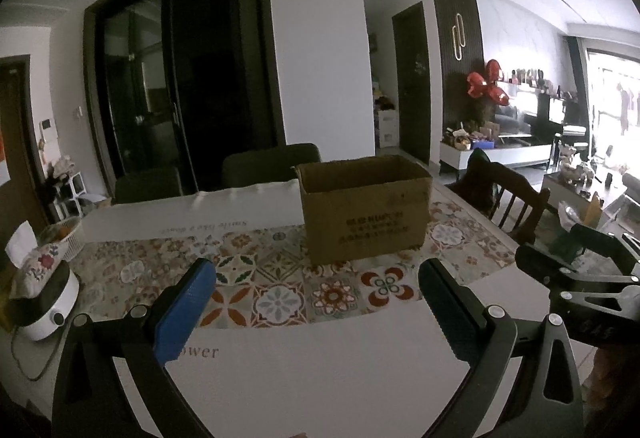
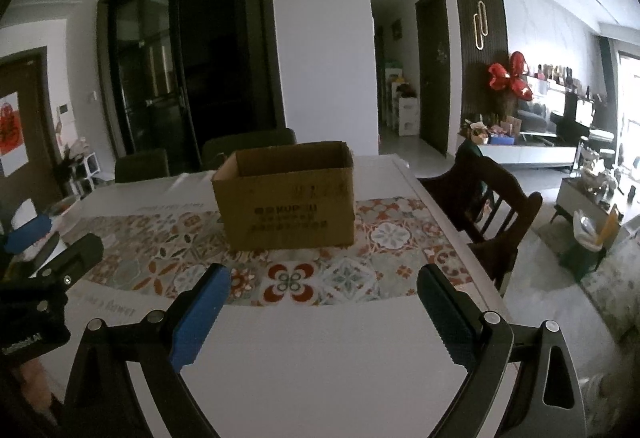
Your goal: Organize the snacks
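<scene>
Both jaws stood open, empty: left gripper (image 1: 316, 302), right gripper (image 2: 324, 304). Box (image 2: 286, 198) open-topped; cardboard probably light, stiff; grip its rim. No snacks visible.

- We are holding the left gripper (image 1: 316, 278) over the white table (image 1: 320, 378), its blue-padded fingers (image 1: 188, 302) spread wide with nothing between them.
- We are facing an open brown cardboard box (image 1: 366, 208), which is standing upright on the floral tile-patterned table runner (image 1: 248, 278).
- The black right gripper (image 1: 576, 270) is showing at the right edge; we cannot tell how its jaws stand.
- A white round appliance (image 1: 48, 302) is sitting at the table's left edge.
</scene>
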`<state>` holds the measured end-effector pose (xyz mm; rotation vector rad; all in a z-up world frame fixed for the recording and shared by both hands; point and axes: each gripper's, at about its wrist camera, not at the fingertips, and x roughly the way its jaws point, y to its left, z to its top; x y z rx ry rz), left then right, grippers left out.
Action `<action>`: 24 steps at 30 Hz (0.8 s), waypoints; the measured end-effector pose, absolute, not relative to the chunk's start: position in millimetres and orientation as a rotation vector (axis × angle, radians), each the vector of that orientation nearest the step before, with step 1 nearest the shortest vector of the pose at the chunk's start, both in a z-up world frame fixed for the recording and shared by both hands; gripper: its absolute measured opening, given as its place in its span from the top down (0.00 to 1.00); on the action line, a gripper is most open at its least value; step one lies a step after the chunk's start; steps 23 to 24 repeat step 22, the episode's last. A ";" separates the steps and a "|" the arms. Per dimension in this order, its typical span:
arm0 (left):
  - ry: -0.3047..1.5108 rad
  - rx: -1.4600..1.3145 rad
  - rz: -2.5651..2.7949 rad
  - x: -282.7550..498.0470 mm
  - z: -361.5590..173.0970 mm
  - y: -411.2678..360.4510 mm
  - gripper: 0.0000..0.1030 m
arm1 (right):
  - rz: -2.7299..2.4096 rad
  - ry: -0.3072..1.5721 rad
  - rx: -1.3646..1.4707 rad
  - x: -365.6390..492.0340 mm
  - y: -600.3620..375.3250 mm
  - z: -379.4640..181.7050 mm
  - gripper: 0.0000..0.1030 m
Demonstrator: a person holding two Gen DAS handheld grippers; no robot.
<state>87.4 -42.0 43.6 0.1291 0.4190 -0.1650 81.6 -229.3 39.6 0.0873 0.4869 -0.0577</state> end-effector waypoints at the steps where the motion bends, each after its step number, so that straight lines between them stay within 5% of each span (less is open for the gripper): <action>1: 0.421 0.125 -0.170 85.6 43.2 -41.7 0.00 | -0.058 0.483 0.086 79.0 -228.6 40.2 0.07; 24: 0.358 0.143 -0.164 67.7 48.4 -41.9 0.00 | -0.077 0.442 0.079 57.0 -228.0 48.0 0.07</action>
